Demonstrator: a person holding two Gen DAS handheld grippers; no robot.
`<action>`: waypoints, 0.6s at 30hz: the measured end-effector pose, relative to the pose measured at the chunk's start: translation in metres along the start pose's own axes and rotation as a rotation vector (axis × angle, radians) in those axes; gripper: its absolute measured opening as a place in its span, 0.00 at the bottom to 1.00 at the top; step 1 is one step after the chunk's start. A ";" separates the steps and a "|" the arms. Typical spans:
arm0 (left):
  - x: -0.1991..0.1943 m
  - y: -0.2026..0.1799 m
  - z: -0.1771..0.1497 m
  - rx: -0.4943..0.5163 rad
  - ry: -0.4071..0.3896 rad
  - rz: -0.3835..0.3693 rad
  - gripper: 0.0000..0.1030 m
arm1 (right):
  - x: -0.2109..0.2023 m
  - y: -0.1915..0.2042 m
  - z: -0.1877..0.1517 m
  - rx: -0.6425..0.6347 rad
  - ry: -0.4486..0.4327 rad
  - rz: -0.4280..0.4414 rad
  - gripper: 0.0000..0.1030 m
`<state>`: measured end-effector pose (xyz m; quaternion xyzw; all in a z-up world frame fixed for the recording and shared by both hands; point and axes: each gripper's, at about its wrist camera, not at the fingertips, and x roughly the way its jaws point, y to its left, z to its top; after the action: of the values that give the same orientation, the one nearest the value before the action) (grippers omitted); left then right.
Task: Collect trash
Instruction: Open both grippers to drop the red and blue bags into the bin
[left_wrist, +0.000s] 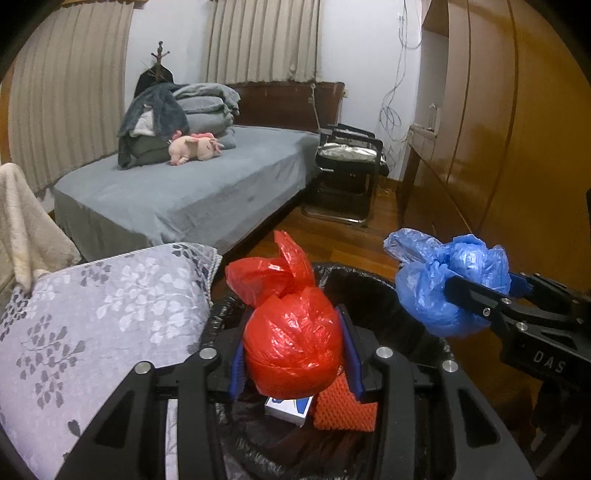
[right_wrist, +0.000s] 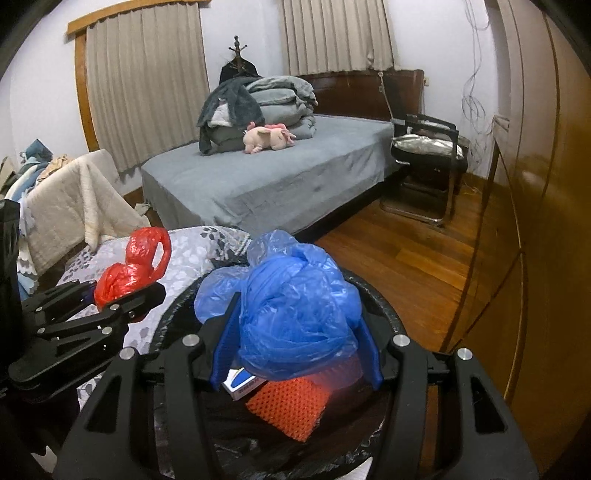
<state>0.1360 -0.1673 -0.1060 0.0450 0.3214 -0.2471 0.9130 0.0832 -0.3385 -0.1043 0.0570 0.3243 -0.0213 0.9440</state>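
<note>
Left gripper (left_wrist: 293, 354) clamps the red knotted bag (left_wrist: 291, 339), right gripper (right_wrist: 295, 347) the blue knotted bag (right_wrist: 295, 314); both judged light, soft, slippery, best pinched mid-bundle.

The left tool (left_wrist: 293, 345) tilted downward, its blue pads clamped on a load. At its two o'clock, the right tool (right_wrist: 295, 343) angled likewise, pads gripping too.

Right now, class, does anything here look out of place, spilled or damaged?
Nothing stands out. The red bag and blue bag are tied shut, each gripped over the lined bin; nothing has spilled.
</note>
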 end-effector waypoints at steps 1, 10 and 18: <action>0.004 -0.001 0.000 0.002 0.006 -0.001 0.41 | 0.005 -0.002 -0.001 0.001 0.004 -0.002 0.53; 0.034 -0.003 0.002 0.007 0.036 -0.033 0.51 | 0.034 -0.009 -0.001 0.004 0.036 -0.021 0.65; 0.023 0.005 0.004 -0.005 0.016 -0.037 0.75 | 0.025 -0.016 0.000 0.019 0.015 -0.045 0.86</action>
<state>0.1562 -0.1742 -0.1169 0.0386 0.3302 -0.2626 0.9058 0.1018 -0.3550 -0.1208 0.0590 0.3324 -0.0451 0.9402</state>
